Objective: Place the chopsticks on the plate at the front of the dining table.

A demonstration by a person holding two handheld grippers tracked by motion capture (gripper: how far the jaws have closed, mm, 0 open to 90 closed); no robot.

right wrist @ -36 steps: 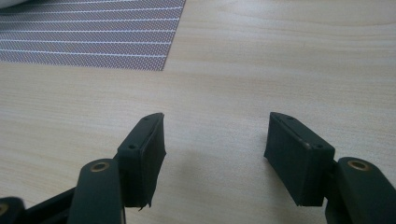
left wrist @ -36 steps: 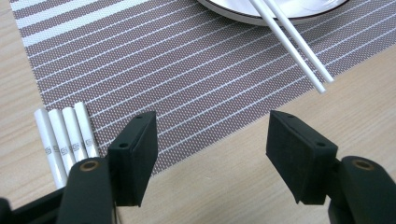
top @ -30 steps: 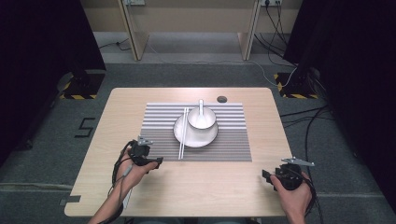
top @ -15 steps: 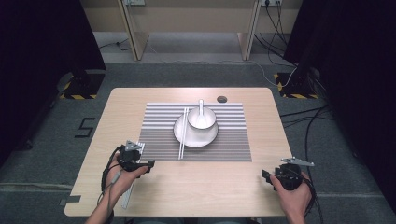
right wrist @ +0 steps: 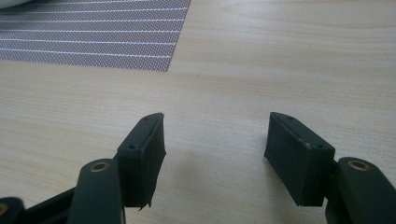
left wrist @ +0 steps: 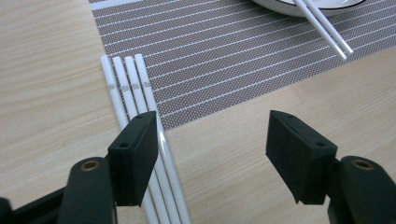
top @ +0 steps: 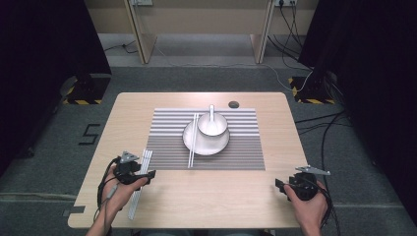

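Several white chopsticks (left wrist: 130, 88) lie side by side on the wooden table, along the left edge of the striped placemat (left wrist: 224, 51). My left gripper (left wrist: 212, 158) is open just above them, with its left jaw over the sticks and its right jaw over bare wood. In the high view the left gripper (top: 133, 169) sits over the same chopsticks (top: 138, 189) at the near left. A white plate (top: 219, 145) on the placemat (top: 246, 152) carries a bowl (top: 212, 125), a spoon (top: 212, 110) and a pair of chopsticks (top: 193, 142). My right gripper (right wrist: 217, 158) is open over bare table, also seen as the right gripper (top: 295, 187).
A small dark round cap (top: 233, 104) lies on the table behind the placemat. The table's near edge (top: 196, 227) runs just below both hands. A corner of the placemat (right wrist: 93, 32) lies to the front left of the right gripper. Cables trail on the floor at right.
My left gripper has shifted left and slightly toward the near edge, ending over the loose chopsticks. The right gripper has stayed where it was.
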